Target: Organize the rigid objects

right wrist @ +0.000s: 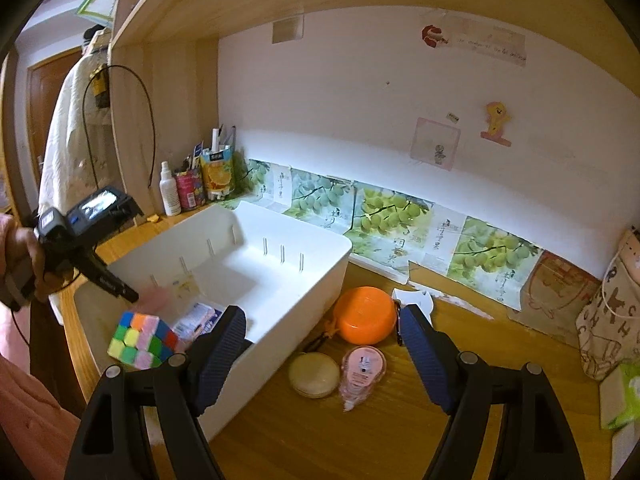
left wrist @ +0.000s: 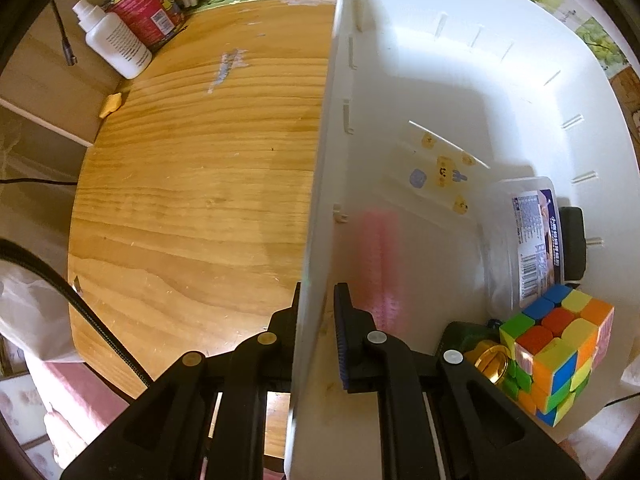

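My left gripper points straight down and is shut on the side wall of a white plastic bin. In the bin lie a colourful puzzle cube, a clear labelled box and a gold-topped green item. In the right wrist view the left gripper sits on the bin's near-left rim, a hand holding it. My right gripper stands open and empty above the desk. Ahead between its fingers lie an orange round case, a beige round compact and a pink bottle.
The wooden desk stretches left of the bin. A white spray bottle, a red can and a juice carton stand in the back left corner. A printed bag and green tissue pack sit far right. A shelf hangs overhead.
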`<action>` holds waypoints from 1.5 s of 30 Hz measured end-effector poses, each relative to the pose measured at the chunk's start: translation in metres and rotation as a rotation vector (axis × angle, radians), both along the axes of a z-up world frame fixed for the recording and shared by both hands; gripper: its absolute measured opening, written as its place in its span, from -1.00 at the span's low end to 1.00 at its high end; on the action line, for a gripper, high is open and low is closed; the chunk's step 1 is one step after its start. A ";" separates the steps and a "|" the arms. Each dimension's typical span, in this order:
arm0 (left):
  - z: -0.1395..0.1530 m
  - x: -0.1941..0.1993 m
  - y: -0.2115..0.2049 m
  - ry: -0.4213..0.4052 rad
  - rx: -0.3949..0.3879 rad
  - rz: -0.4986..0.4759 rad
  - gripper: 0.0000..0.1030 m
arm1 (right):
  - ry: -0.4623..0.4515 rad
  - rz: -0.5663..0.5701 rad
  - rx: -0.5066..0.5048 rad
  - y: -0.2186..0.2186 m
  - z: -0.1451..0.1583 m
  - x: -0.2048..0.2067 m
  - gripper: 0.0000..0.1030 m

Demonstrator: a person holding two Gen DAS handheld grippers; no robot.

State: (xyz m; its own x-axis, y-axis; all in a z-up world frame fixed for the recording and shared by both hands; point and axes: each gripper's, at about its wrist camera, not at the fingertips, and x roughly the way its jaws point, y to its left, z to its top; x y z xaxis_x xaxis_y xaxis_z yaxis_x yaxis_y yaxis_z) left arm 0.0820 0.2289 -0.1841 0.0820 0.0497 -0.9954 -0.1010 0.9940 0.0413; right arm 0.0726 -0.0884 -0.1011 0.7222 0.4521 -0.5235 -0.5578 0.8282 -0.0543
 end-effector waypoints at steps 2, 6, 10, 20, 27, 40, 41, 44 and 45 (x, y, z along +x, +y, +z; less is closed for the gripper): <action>0.000 -0.001 -0.001 -0.001 0.008 0.011 -0.76 | -0.005 0.025 -0.005 -0.005 -0.004 0.004 0.55; -0.001 0.000 -0.005 0.002 0.039 0.018 -0.76 | -0.006 0.084 -0.011 -0.015 -0.012 0.012 0.55; -0.003 0.001 -0.011 0.004 0.072 0.018 -0.75 | -0.006 0.144 -0.025 -0.020 -0.021 0.021 0.55; -0.003 -0.002 -0.015 0.001 0.091 0.058 -0.72 | 0.033 0.289 -0.042 -0.019 -0.054 0.045 0.55; -0.001 -0.004 -0.023 -0.005 0.119 0.038 -0.69 | 0.098 0.365 -0.063 -0.009 -0.081 0.058 0.55; 0.002 -0.007 -0.031 -0.014 0.138 0.054 -0.67 | 0.163 0.457 -0.022 0.009 -0.100 0.068 0.56; 0.002 -0.007 -0.031 -0.014 0.139 0.053 -0.67 | 0.166 0.464 -0.025 0.011 -0.102 0.068 0.55; 0.002 -0.007 -0.032 -0.009 0.144 0.046 -0.67 | 0.186 0.474 -0.049 0.017 -0.107 0.070 0.55; 0.002 -0.006 -0.032 -0.009 0.145 0.044 -0.67 | 0.196 0.472 -0.052 0.018 -0.108 0.071 0.55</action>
State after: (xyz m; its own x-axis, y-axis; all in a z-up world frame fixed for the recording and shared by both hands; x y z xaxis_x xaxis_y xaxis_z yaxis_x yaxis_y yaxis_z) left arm 0.0756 0.1969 -0.1826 0.0852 0.1963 -0.9768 -0.1452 0.9724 0.1827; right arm 0.1439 -0.0703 -0.2095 0.3314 0.6752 -0.6590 -0.8743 0.4823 0.0544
